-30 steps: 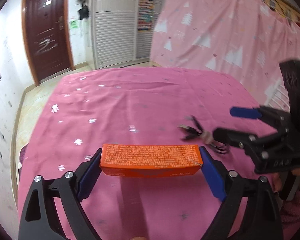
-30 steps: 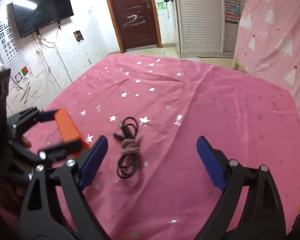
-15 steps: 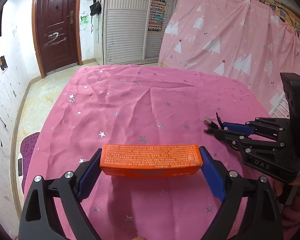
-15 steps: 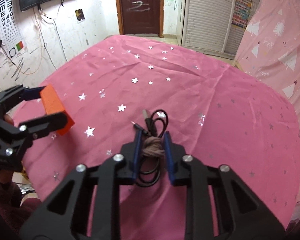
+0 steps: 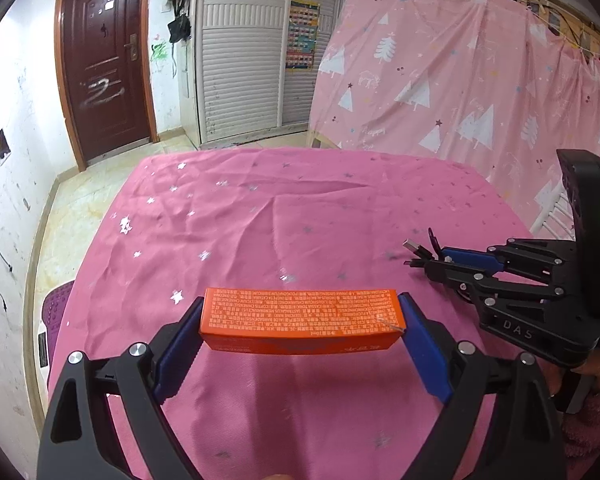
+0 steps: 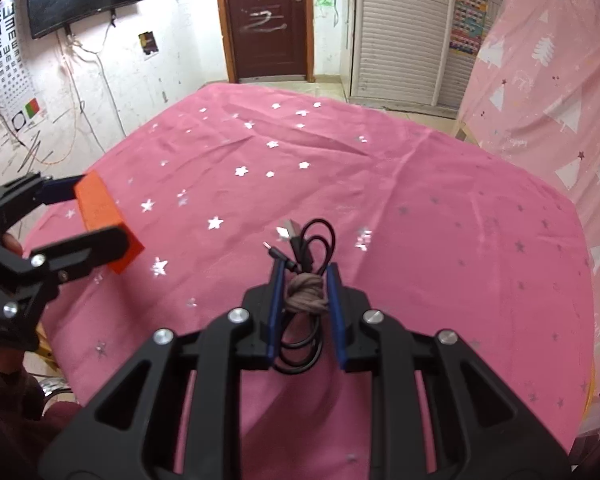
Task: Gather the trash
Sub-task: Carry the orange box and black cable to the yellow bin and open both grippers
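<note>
My left gripper point(image 5: 300, 322) is shut on a long orange carton point(image 5: 302, 317) and holds it endwise between its blue pads, above the pink star-print tablecloth point(image 5: 284, 220). The carton also shows in the right wrist view point(image 6: 104, 220), at the left. My right gripper point(image 6: 303, 280) is shut on a coiled black USB cable point(image 6: 306, 296) tied with a brown knot, lifted above the cloth. In the left wrist view the right gripper point(image 5: 440, 260) is at the right, with the cable's plug point(image 5: 414, 248) sticking out past the fingertips.
The pink tablecloth point(image 6: 420, 200) covers a round-edged table. A pink tree-print curtain point(image 5: 460, 80) hangs behind and to the right. A dark door point(image 5: 104, 60) and white shuttered cabinet point(image 5: 244, 60) stand at the back. A purple stool point(image 5: 54, 312) sits left of the table.
My right gripper has closed on the cable and lifted it off the cloth. The left gripper has kept hold of the orange carton and turned slightly.
</note>
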### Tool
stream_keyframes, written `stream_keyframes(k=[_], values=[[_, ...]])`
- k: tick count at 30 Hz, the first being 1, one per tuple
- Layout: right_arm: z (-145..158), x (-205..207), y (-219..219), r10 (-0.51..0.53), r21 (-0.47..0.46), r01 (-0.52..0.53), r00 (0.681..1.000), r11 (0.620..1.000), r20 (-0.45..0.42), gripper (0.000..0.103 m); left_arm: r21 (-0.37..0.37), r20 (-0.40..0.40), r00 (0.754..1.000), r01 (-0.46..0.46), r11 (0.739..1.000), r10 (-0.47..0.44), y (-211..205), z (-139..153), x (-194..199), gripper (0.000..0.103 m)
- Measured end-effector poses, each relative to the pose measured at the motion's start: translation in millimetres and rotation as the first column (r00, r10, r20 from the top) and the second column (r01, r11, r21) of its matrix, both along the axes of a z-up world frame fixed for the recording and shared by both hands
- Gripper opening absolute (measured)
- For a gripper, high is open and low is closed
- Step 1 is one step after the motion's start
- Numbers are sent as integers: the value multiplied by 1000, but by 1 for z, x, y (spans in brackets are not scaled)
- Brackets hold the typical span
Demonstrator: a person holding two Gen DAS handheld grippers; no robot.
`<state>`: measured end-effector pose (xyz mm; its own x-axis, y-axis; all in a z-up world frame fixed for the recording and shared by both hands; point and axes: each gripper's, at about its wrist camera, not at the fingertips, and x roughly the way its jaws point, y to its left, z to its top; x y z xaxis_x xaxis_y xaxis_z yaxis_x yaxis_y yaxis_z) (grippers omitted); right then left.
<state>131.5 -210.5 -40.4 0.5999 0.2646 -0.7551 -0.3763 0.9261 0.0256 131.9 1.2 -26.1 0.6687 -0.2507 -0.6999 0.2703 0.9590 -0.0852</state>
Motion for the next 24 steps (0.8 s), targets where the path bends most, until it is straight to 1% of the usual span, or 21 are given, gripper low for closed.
stream_keyframes(k=[7,11,13,16,24], values=[[8,-1,-30,-54,24,53,998,998,31,20,29,9,999,38,999,-38,-29,8,2,85],[11,-2,-50,-99,19,98,994,995,52,20,46,16,997,71,996,-71,-51,14,4,85],[13,-4,-64,-132,11,132,989,991,70,20,52,18,996,87,995,-88,-63,17,5,85],[14,-5,-88,-175,24,173,981,985,83,20,59,19,994,109,992,-110,-81,21,8,85],[13,-9,-155,-283,42,280,954,959,102,20,88,21,981,188,978,-190,-147,28,13,85]])
